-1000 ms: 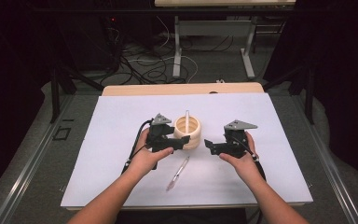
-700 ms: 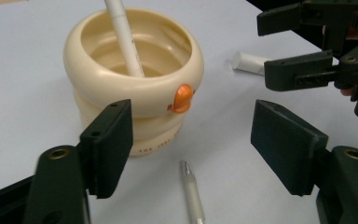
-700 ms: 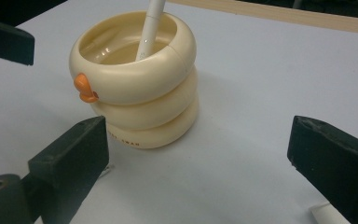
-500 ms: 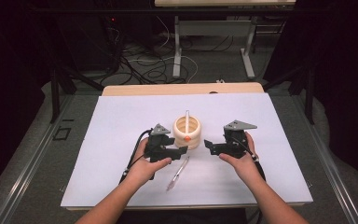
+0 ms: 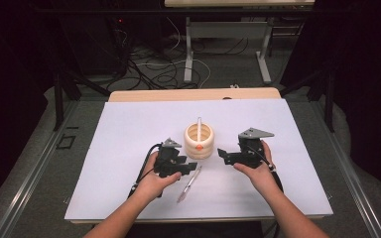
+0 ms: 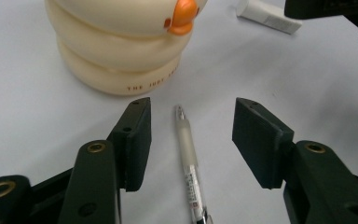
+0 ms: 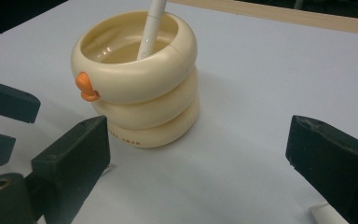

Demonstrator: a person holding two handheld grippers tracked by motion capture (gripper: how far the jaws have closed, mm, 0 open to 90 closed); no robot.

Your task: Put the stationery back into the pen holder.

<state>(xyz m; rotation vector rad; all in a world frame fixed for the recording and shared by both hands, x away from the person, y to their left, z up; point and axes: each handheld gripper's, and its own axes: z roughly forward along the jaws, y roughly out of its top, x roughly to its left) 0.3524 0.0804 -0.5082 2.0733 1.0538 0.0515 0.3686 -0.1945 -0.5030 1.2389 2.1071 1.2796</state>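
Pen (image 6: 187, 158) lies mid-frame between my left tool's (image 6: 191, 135) parted jaws; next I lower and clamp.

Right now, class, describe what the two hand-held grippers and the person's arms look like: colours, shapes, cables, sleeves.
Both are black. The left hand-held gripper and the right hand-held gripper each carry a grey three-cornered plate on top and trail a black cable. Seen close, the jaws are blocky black pads on arms with brass-ringed holes. The forearms are bare, with no sleeves in view.
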